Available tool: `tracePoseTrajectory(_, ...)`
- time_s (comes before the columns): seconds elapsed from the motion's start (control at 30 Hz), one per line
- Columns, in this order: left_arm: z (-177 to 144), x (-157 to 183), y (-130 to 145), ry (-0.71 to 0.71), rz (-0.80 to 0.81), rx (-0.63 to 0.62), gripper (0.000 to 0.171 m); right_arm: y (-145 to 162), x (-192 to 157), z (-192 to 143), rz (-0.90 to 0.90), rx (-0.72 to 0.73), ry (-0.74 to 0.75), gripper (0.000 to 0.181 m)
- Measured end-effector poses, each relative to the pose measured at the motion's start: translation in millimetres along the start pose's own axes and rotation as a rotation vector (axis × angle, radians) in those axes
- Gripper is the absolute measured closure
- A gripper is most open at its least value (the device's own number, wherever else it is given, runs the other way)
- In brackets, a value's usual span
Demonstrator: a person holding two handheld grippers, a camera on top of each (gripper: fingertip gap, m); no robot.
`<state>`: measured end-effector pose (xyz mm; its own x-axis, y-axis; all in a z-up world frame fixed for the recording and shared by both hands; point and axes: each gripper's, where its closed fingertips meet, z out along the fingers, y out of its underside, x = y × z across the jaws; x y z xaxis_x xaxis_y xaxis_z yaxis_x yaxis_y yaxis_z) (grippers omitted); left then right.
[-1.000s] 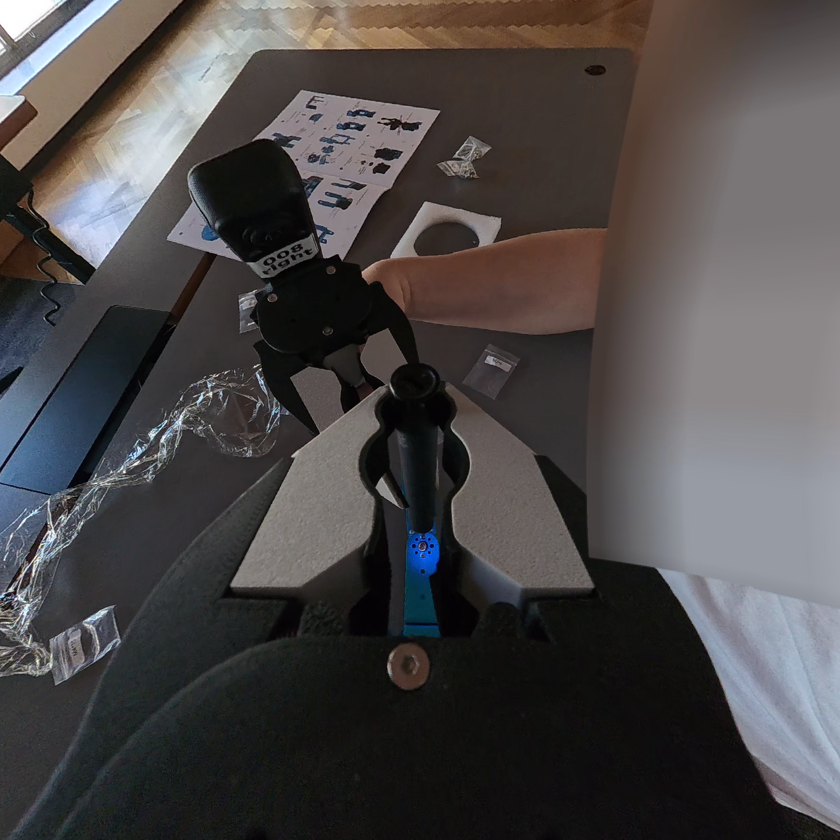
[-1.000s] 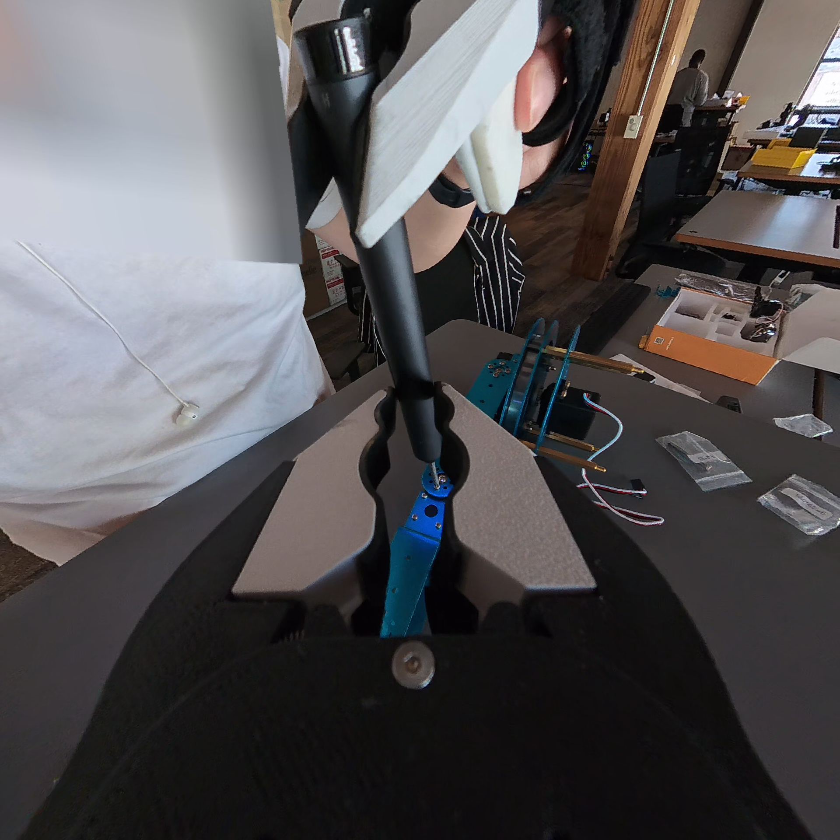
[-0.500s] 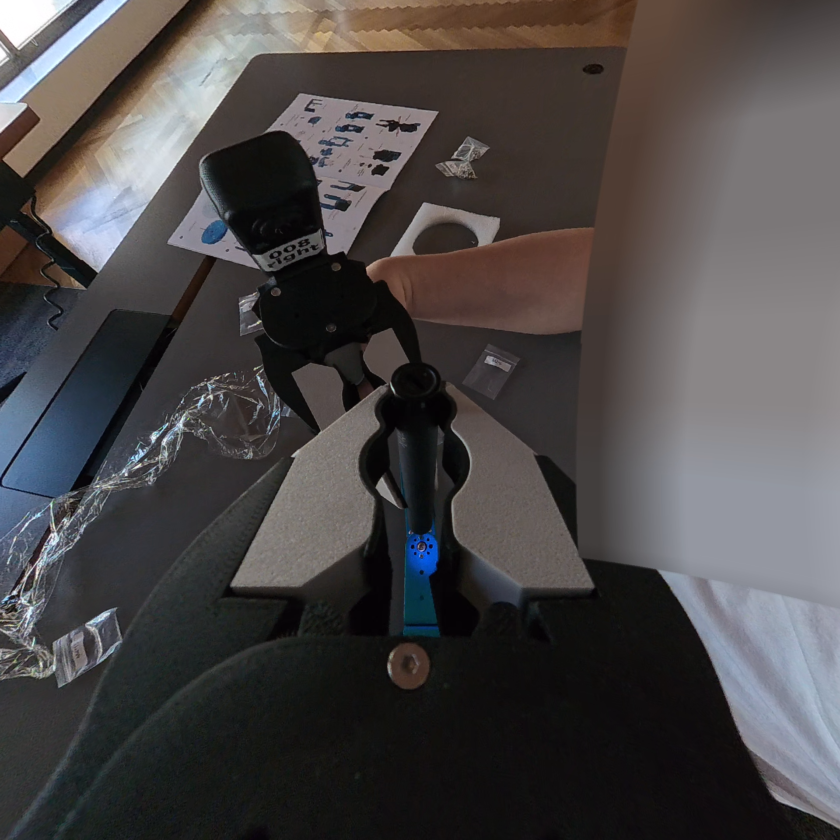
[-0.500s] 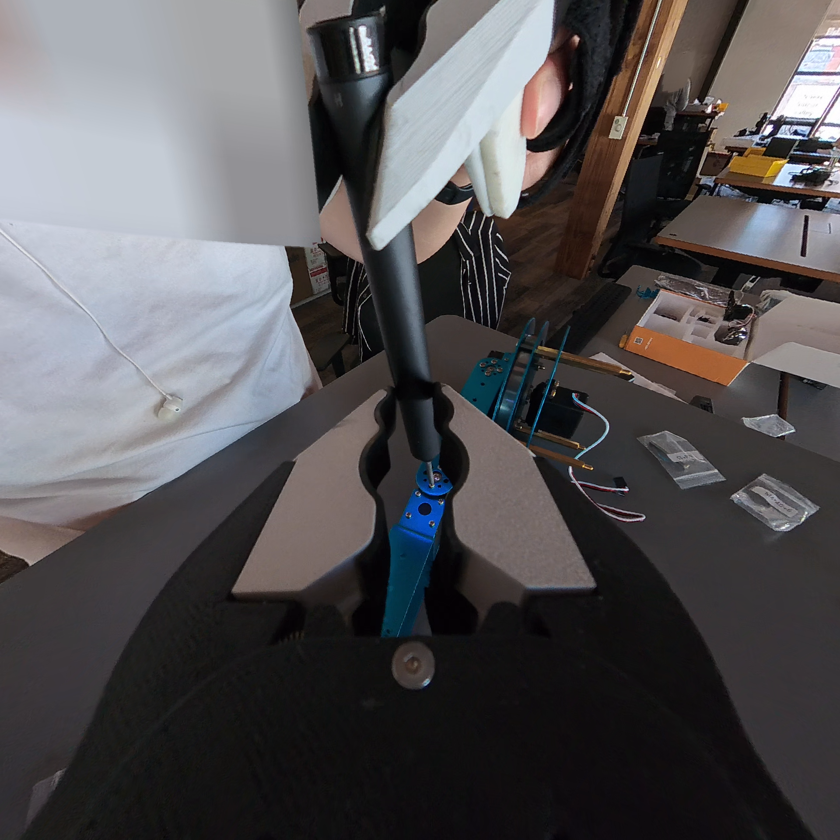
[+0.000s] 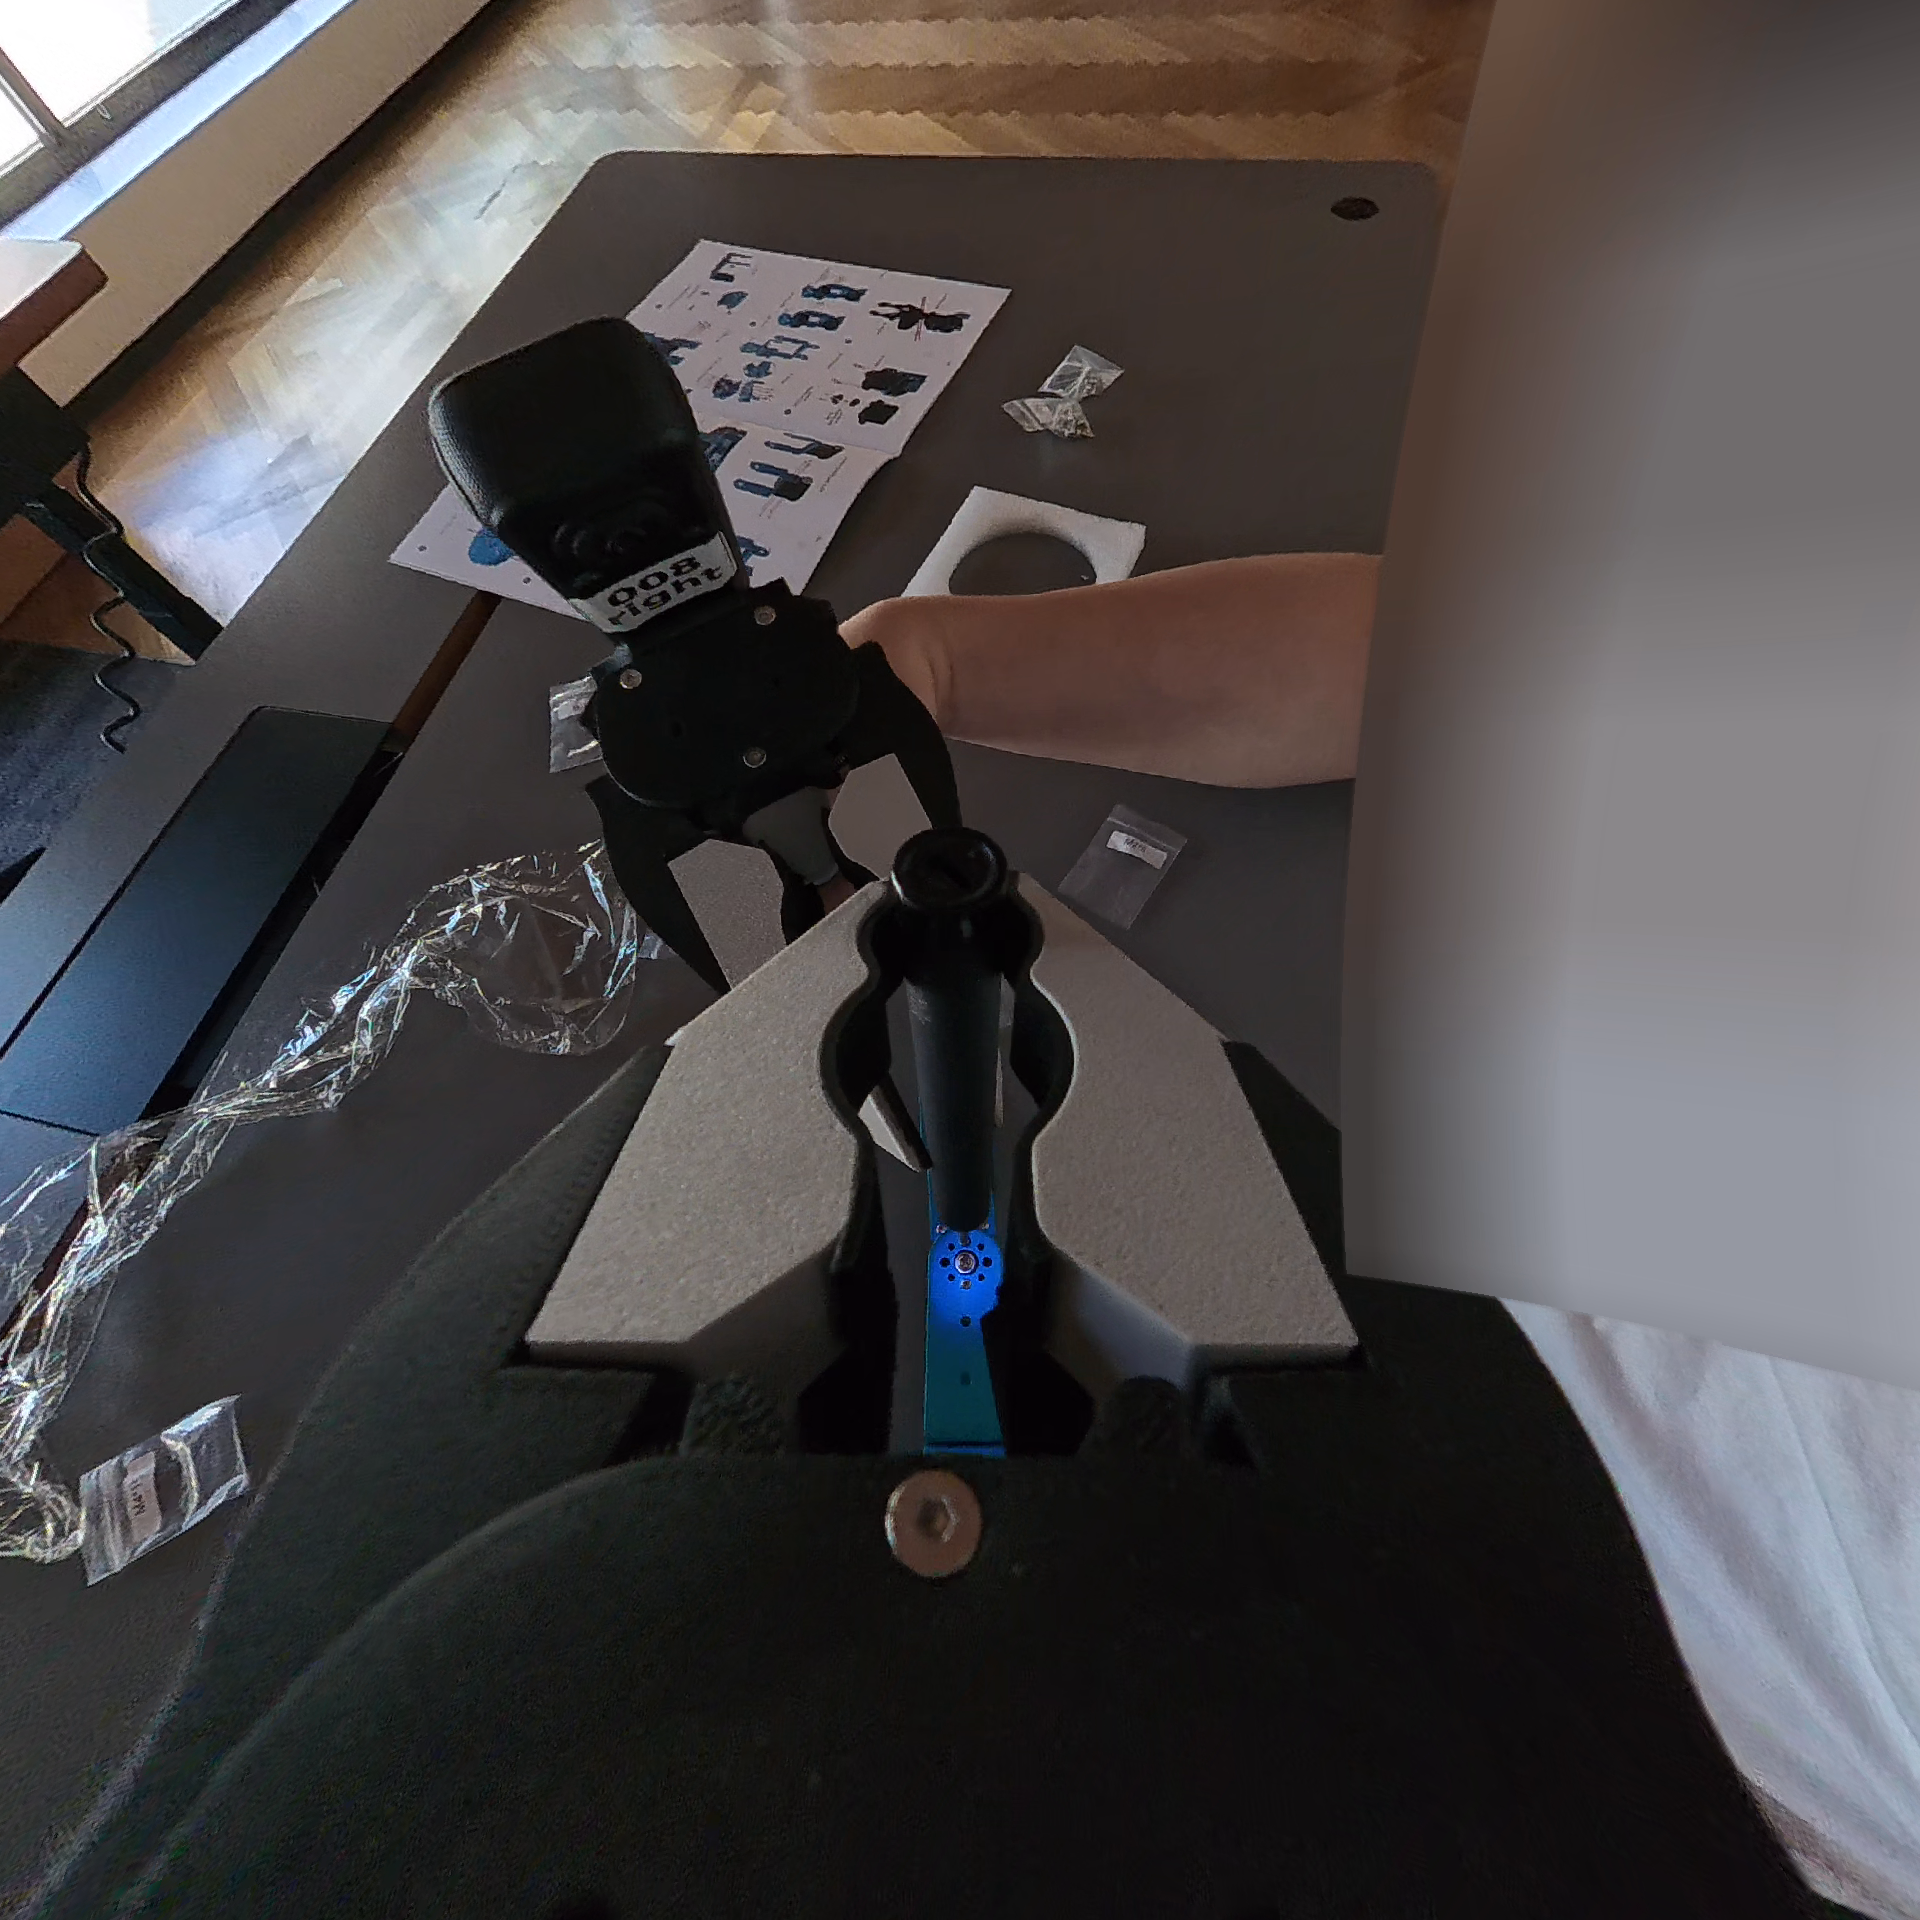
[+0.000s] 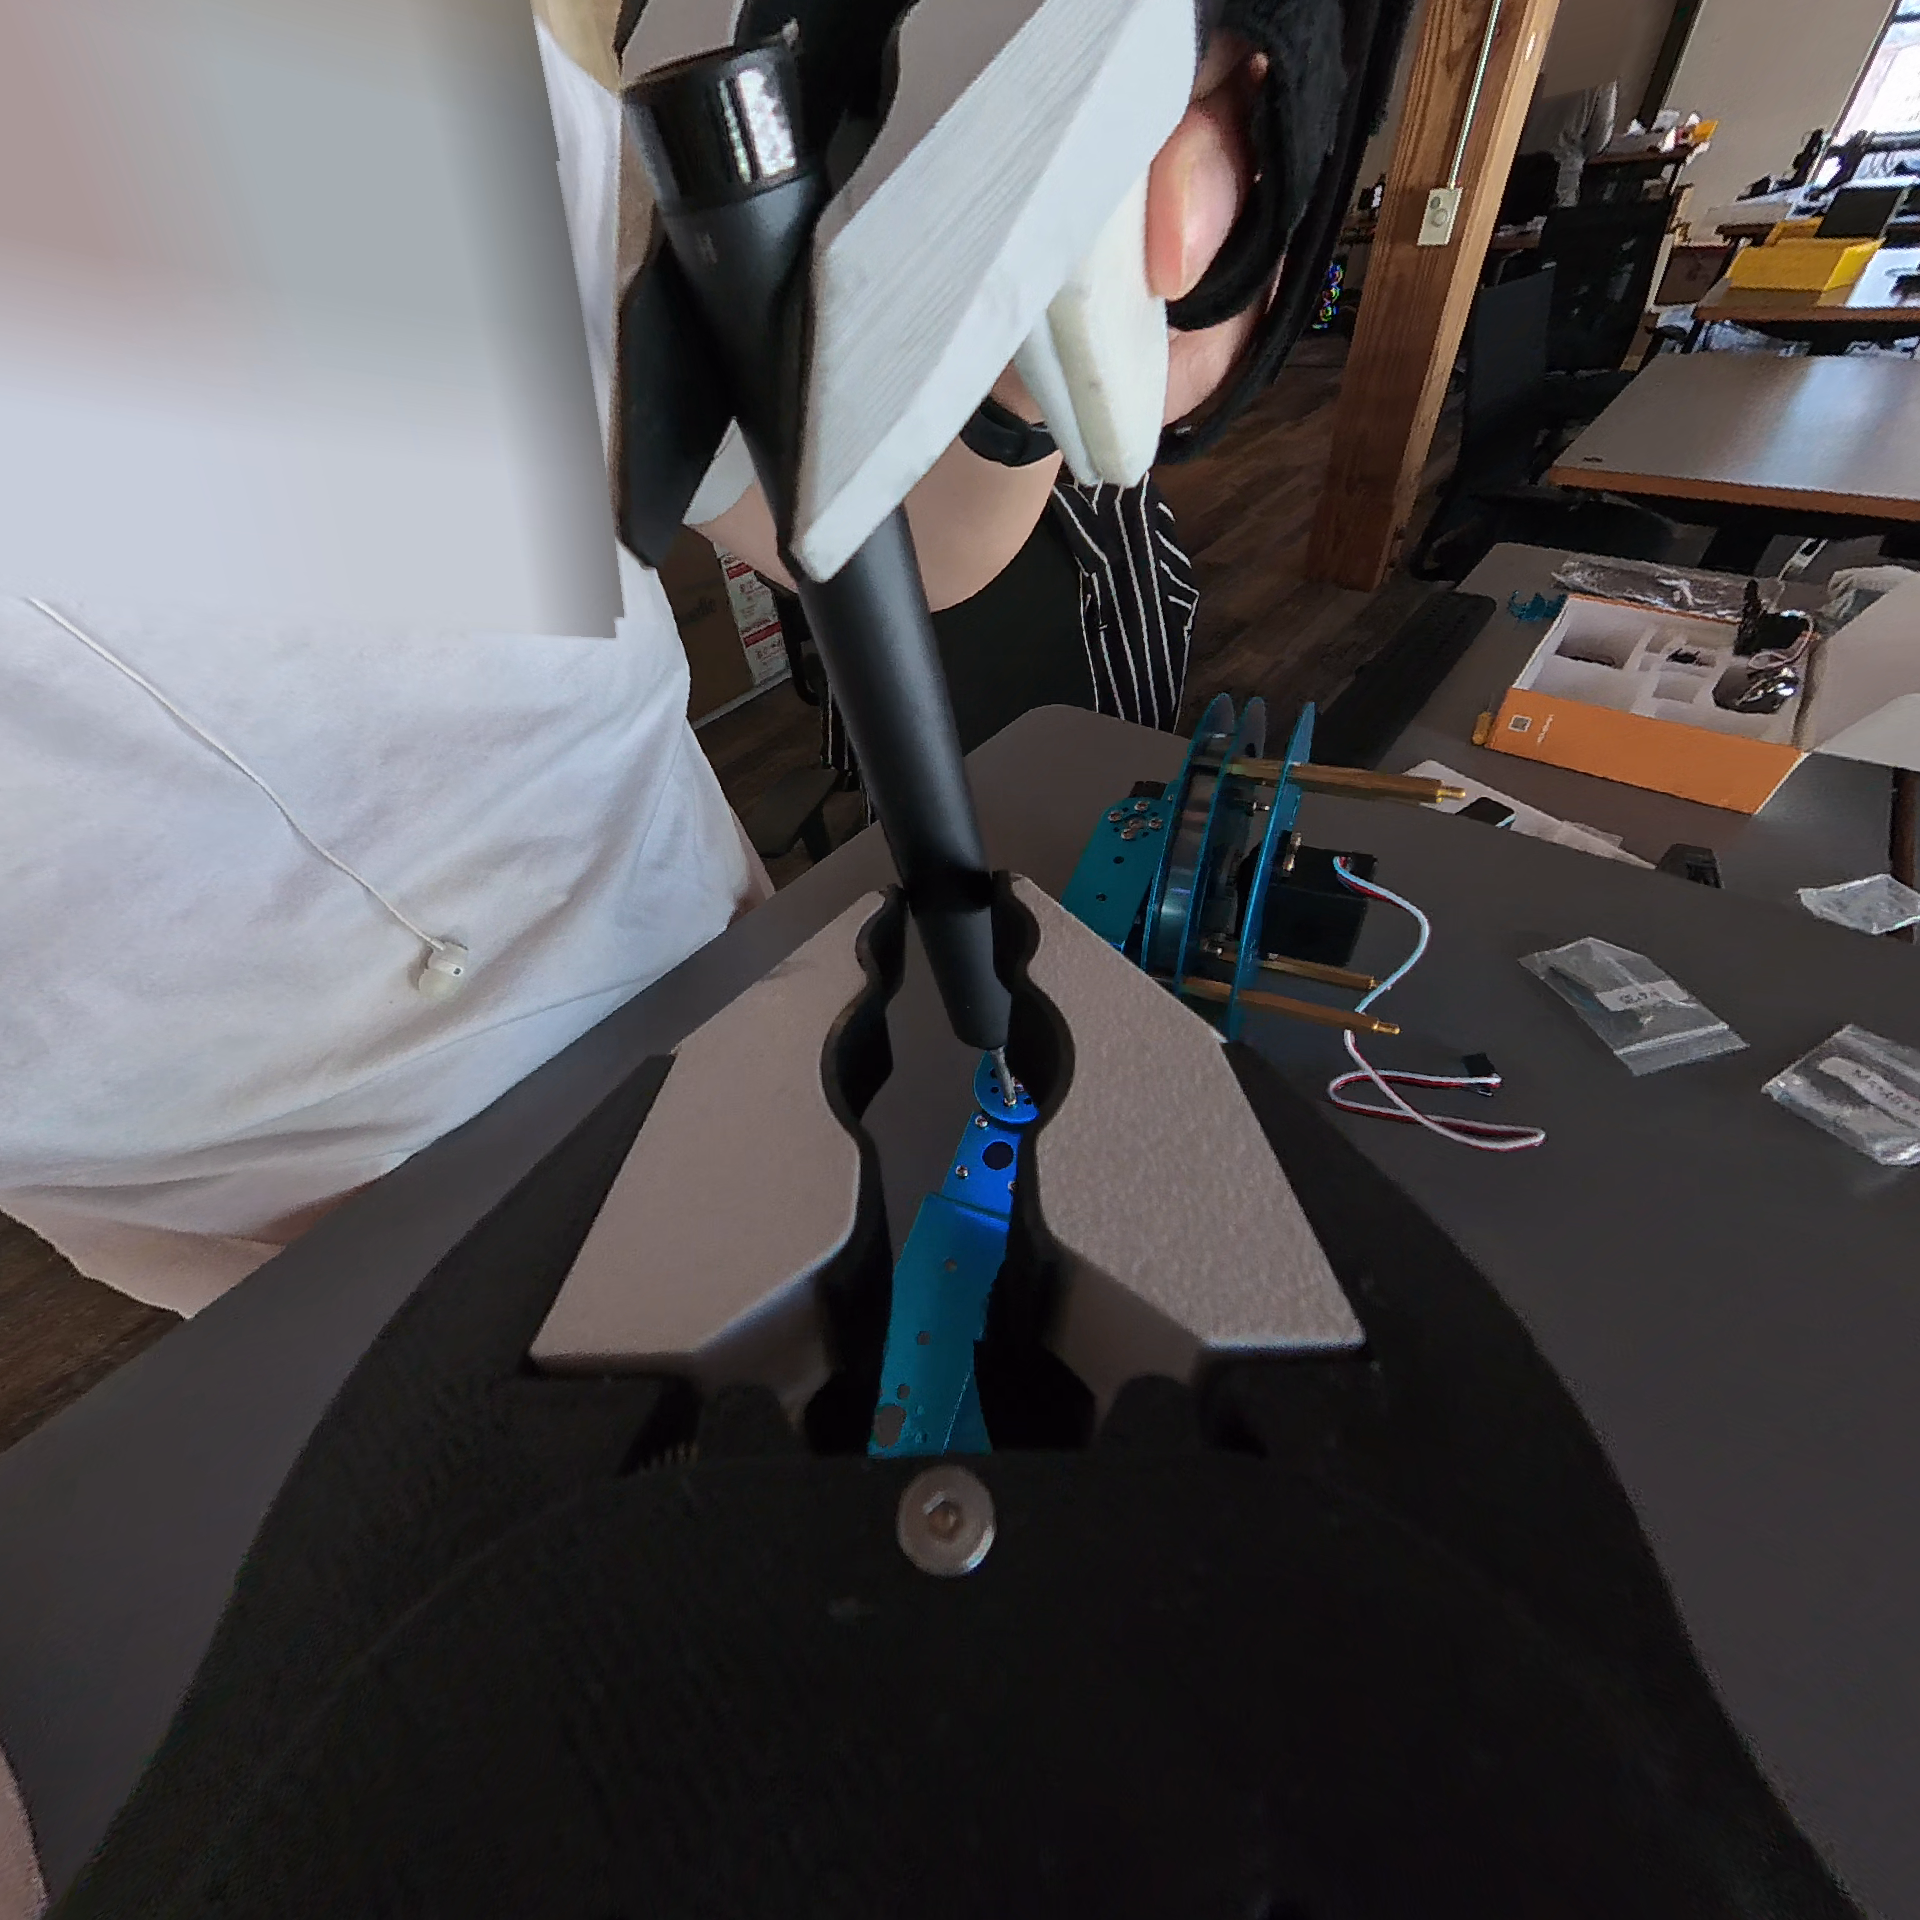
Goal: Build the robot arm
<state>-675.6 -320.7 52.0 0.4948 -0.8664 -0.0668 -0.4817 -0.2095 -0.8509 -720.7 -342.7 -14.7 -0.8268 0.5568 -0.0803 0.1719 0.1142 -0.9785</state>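
Screwdriver (image 5: 954,1023), black and slim, is clamped between the pads of my left gripper (image 5: 948,997); its upper handle (image 6: 727,197) sits in that gripper's notch, as the right wrist view shows. My right gripper (image 6: 951,997) is clenched on a blue perforated metal bracket (image 6: 940,1309). The screwdriver's bit (image 6: 1001,1075) rests on a small screw in the round end of the bracket, just below the screwdriver's tapered nose.

Relative to the bracket, as seen in the right wrist view:
- A blue plate assembly (image 6: 1221,862) with brass standoffs and a black servo lies just beyond it, to the right, on the dark grey table (image 6: 1558,1299).
- A red-white-black lead (image 6: 1423,1101) trails from that assembly.
- Two small clear bags (image 6: 1631,1003) lie farther right.
- An open orange-sided box (image 6: 1652,717) stands well beyond.

In the left wrist view, an instruction sheet (image 5: 800,384), a white foam square (image 5: 1029,545) with a round cutout, crumpled clear film (image 5: 343,1029) and more small bags (image 5: 1122,862) lie on the table beyond the bracket. A bare forearm (image 5: 1132,665) reaches to the right gripper's body.
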Motion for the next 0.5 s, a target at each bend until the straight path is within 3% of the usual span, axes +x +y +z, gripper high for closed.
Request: tracePoseTrajectory(0.5,9.0,-0.3,16.9,-0.021,0.043,-0.053,0.154,18.0,1.8,4.7,-0.02,-0.131,0.032,0.165)
